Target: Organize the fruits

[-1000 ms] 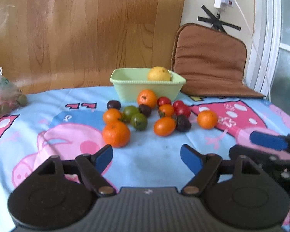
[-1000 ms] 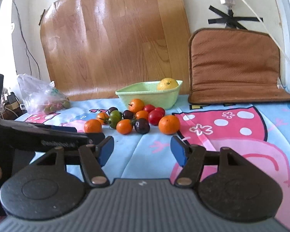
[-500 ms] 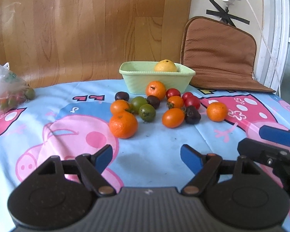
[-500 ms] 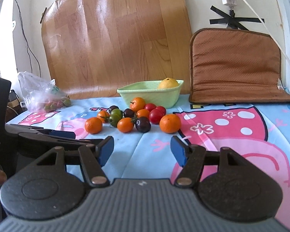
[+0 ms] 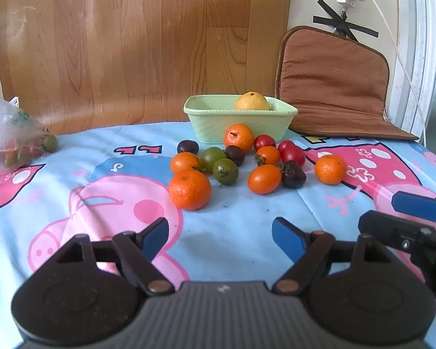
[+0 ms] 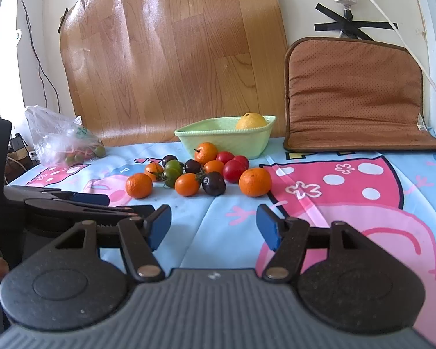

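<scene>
A pale green bowl (image 5: 209,122) (image 6: 255,142) stands at the back of the table with one yellow fruit (image 5: 251,101) (image 6: 251,121) in it. In front of it lies a cluster of several loose fruits: orange tangerines (image 5: 189,189) (image 6: 255,181), orange, red, green and dark tomatoes (image 5: 264,179) (image 6: 213,183). My left gripper (image 5: 219,237) is open and empty, low over the cloth, short of the nearest tangerine. My right gripper (image 6: 213,226) is open and empty, just short of the cluster; it also shows at the right of the left wrist view (image 5: 407,215).
A cartoon-print tablecloth (image 5: 101,192) covers the table. A clear plastic bag of small fruits (image 5: 11,142) (image 6: 64,142) lies at the far left. A brown cushion (image 5: 334,87) (image 6: 354,96) leans on the wall at back right, beside a wood-pattern sheet (image 5: 145,43).
Both grippers have moved forward toward the fruit cluster, which looks nearer and larger. The left view has tilted lower. Both stay open; no fruit has moved.
</scene>
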Action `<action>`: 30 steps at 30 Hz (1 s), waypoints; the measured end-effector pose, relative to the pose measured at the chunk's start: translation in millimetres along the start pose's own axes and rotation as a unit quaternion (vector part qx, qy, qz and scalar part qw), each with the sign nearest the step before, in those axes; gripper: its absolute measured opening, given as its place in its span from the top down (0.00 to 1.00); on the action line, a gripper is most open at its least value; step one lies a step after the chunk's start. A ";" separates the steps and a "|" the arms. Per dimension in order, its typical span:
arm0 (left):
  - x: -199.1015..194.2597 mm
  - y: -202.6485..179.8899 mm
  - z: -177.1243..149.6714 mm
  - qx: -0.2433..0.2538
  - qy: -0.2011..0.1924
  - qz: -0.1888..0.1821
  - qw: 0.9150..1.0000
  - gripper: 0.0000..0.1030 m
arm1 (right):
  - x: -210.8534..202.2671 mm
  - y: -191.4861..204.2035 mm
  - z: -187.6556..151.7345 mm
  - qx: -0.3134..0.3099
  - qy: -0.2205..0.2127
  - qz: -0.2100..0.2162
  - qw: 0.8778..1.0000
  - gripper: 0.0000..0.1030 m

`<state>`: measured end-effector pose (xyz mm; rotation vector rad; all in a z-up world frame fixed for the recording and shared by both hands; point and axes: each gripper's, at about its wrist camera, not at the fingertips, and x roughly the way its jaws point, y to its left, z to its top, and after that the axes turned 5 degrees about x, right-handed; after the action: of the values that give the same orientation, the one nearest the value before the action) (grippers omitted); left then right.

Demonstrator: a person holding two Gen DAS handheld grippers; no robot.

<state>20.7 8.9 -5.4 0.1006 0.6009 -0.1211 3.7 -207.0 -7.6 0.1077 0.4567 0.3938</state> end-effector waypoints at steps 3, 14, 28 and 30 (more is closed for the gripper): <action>-0.1 0.1 -0.1 0.000 -0.001 0.001 1.000 0.20 | -1.0 -0.2 -0.2 0.001 0.000 -0.002 1.000 0.35; -1.2 2.1 -0.9 -0.002 -0.006 0.000 1.000 0.19 | -2.4 0.5 -0.5 0.001 -0.002 -0.003 1.000 0.35; -5.4 2.7 -1.5 -0.004 -0.016 -0.008 1.000 0.19 | -2.4 0.9 -0.9 0.001 -0.002 -0.003 1.000 0.39; -5.2 1.7 -1.5 -0.002 -0.016 -0.008 1.000 0.19 | -2.2 1.5 -0.9 0.001 -0.002 -0.003 1.000 0.39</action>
<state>15.9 11.2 -3.6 0.0896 0.5710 -0.1364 1.0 -206.4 -7.2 0.1085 0.4523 0.3880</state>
